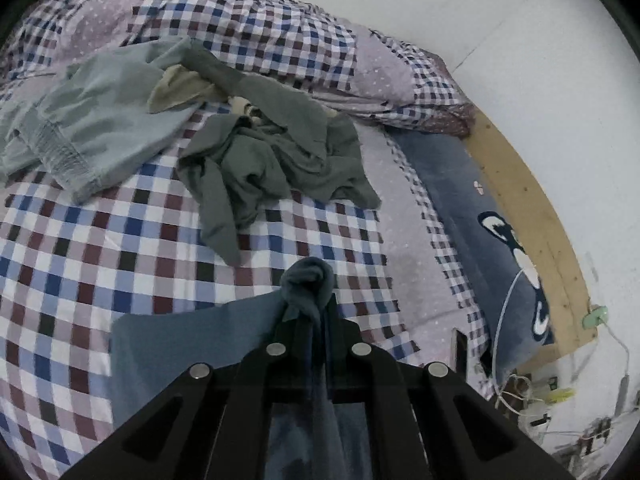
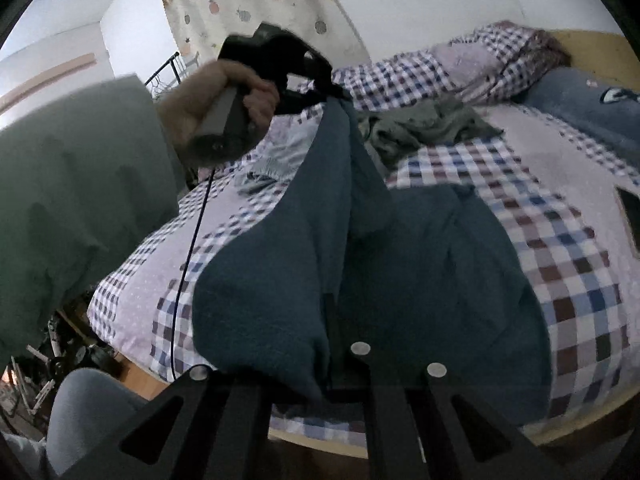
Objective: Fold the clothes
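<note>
My left gripper (image 1: 310, 304) is clamped on a bunched knot of the blue garment (image 1: 192, 344), a soft, fleecy cloth that twists between the black fingers and hangs in a flat sheet toward seven o'clock. My right gripper (image 2: 332, 320) is pinched shut on another edge of the same garment (image 2: 420, 260); its tips are buried in the cloth, which drapes in thick rounded folds over the bed.

Beyond the left gripper, at twelve o'clock, lies a crumpled grey-green garment (image 1: 272, 160), thin and wrinkled. At ten o'clock rests a pale blue garment (image 1: 100, 128) with a ribbed, gathered elastic band. Both lie on the checked quilt (image 1: 100, 248), squares of blue, maroon and white with lilac dotted panels. At three o'clock sits a dark blue pillow (image 1: 460, 200) against a wooden bed frame (image 1: 528, 208).

Only the right view shows my left hand (image 2: 212, 100) at ten o'clock, gripping the handle, with a green sleeve (image 2: 72, 184) and a thin black cable (image 2: 192, 248) hanging down. Behind it hangs a fruit-printed curtain (image 2: 248, 4).
</note>
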`<action>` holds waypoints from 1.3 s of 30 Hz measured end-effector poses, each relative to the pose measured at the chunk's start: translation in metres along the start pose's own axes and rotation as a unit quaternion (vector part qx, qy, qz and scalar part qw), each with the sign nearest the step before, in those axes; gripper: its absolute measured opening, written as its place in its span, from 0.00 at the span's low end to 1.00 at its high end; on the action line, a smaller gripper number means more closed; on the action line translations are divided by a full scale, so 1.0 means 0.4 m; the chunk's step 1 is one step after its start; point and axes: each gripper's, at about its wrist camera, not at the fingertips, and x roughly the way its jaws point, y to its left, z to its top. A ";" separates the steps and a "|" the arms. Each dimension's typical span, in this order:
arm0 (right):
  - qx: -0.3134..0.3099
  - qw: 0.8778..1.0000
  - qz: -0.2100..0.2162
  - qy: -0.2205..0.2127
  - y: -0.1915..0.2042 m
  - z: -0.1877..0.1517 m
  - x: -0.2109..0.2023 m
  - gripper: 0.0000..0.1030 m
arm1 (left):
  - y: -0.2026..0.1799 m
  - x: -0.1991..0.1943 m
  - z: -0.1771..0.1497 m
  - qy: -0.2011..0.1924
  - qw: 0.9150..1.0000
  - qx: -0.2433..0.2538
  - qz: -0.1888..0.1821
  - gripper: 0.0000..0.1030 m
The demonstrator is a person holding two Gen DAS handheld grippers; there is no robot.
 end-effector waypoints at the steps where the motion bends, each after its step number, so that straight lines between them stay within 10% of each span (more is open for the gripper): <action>1: -0.001 1.000 0.007 0.003 -0.002 -0.003 0.006 0.02 | 0.012 -0.021 -0.002 -0.007 1.000 0.000 0.005 0.02; 9: -0.055 0.996 0.067 0.017 0.054 -0.018 0.048 0.06 | 0.232 -0.306 -0.009 -0.069 0.996 -0.046 0.023 0.02; 14: -0.139 0.981 0.131 0.025 0.258 -0.032 0.107 0.06 | 0.497 -0.446 -0.030 -0.081 0.988 -0.104 0.084 0.02; 22: -0.273 0.919 0.256 0.122 0.641 -0.154 0.257 0.08 | 0.853 -0.342 -0.086 -0.004 0.982 -0.142 0.126 0.02; 26: -0.314 0.882 0.313 0.161 0.708 -0.202 0.264 0.46 | 0.905 -0.288 -0.093 0.011 0.984 -0.141 0.106 0.03; 28: -0.323 0.873 0.323 0.173 0.688 -0.199 0.272 0.45 | 0.919 -0.272 -0.094 0.016 0.986 -0.138 0.093 0.03; 34: -0.218 0.950 0.178 0.131 0.427 0.021 0.413 0.45 | 0.929 -0.251 -0.092 0.024 0.990 -0.120 0.070 0.03; 39: -0.141 0.974 0.117 0.132 0.270 0.160 0.519 0.47 | 0.959 -0.272 -0.105 0.024 0.989 -0.138 0.048 0.15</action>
